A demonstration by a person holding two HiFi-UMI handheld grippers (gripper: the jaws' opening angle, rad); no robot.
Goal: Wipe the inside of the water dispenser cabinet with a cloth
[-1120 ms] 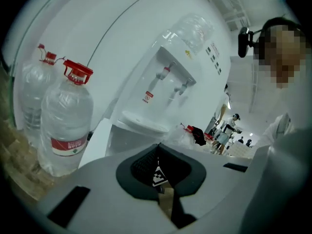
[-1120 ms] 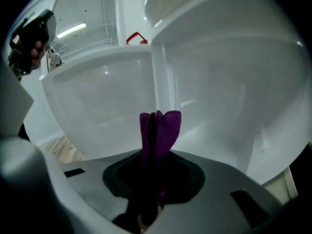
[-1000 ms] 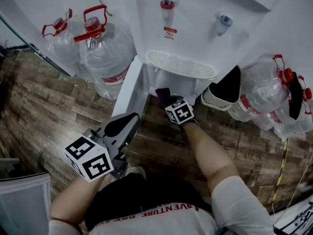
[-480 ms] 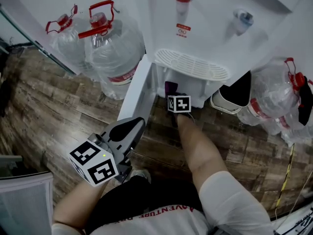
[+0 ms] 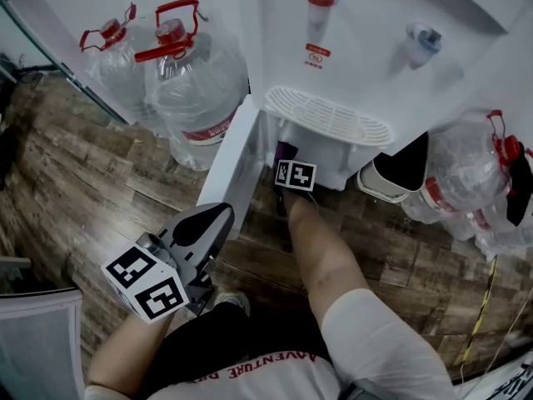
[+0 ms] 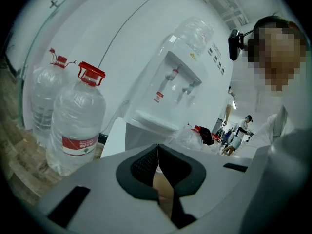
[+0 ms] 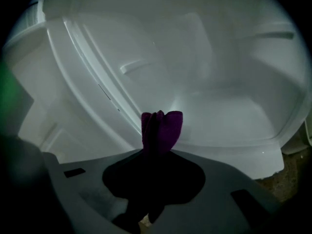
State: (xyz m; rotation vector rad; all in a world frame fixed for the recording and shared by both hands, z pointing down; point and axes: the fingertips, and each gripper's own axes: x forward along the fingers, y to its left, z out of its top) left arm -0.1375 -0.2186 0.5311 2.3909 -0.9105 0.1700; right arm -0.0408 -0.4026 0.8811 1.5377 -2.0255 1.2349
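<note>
Wiping looks under way: the right claw, clamped on the cloth, is inside the cabinet. The left claw hangs outside it, closed and empty.

Housing of the water dispenser: white plastic, smooth, semi-gloss. Its cabinet interior: moulded white plastic, smooth, low sheen. The cloth: purple fabric, matt, with a soft fuzzy nap. The bottles: clear glossy plastic with red plastic caps. The floor: wood-grain planks, matt. The left gripper: grey matt plastic shell; pads black, finely ribbed, rubber-like.
</note>
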